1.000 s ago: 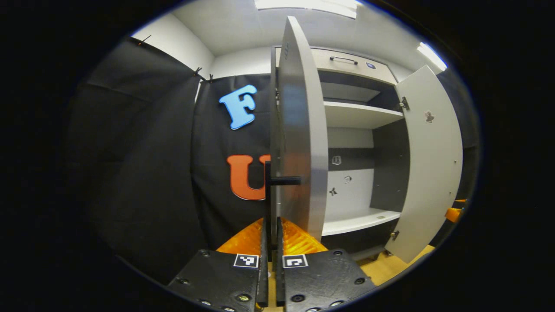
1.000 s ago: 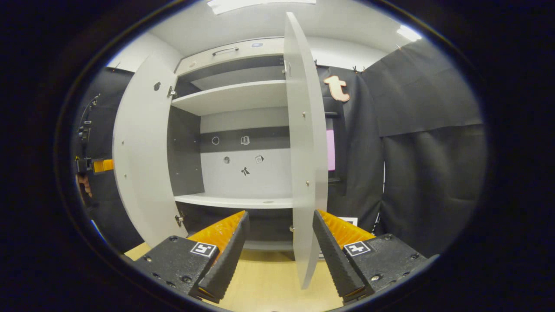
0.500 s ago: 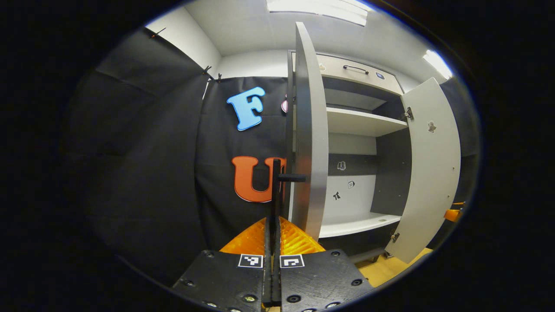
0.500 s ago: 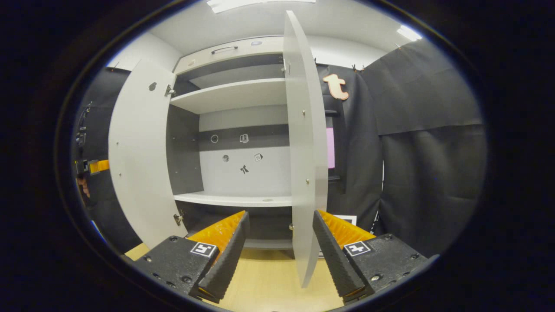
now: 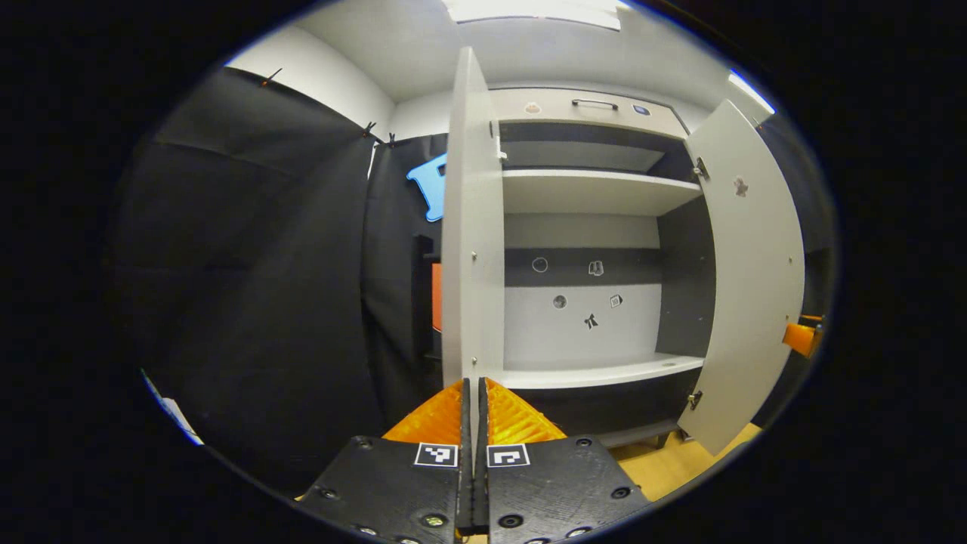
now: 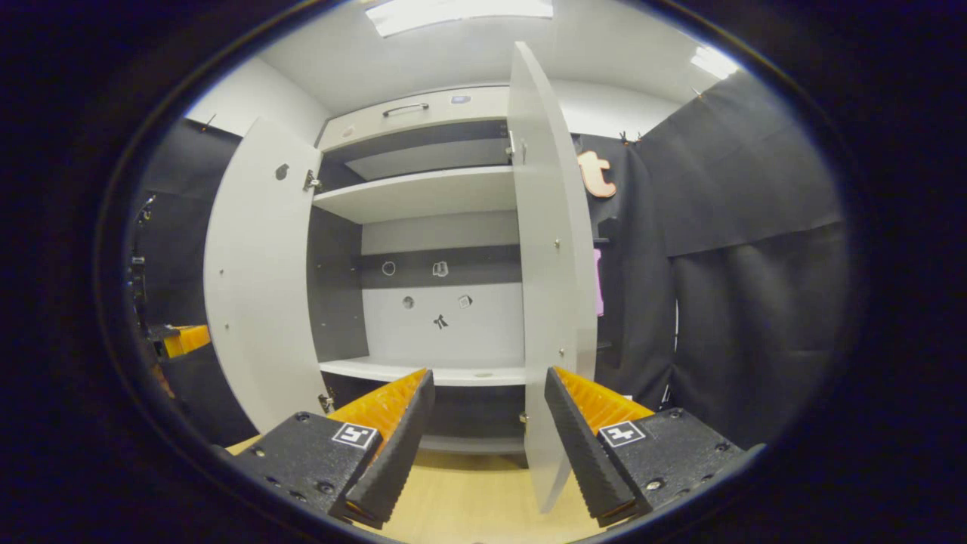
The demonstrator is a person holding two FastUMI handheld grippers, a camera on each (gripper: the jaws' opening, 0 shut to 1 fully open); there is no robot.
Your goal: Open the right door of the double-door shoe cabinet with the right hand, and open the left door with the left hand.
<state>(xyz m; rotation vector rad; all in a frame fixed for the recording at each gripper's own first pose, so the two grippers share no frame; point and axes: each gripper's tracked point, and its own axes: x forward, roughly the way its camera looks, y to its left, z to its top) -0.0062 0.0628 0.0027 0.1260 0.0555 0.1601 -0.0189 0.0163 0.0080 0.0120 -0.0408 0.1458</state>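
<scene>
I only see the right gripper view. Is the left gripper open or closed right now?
Observer: Closed. The left gripper view shows the left gripper with its fingers together, just under the left door.
Operator: How far open is the right door from there?
Observer: The right door stands wide open, its whole inner face showing.
Operator: Anything on that face?
Observer: A small sticker near its top.
</scene>
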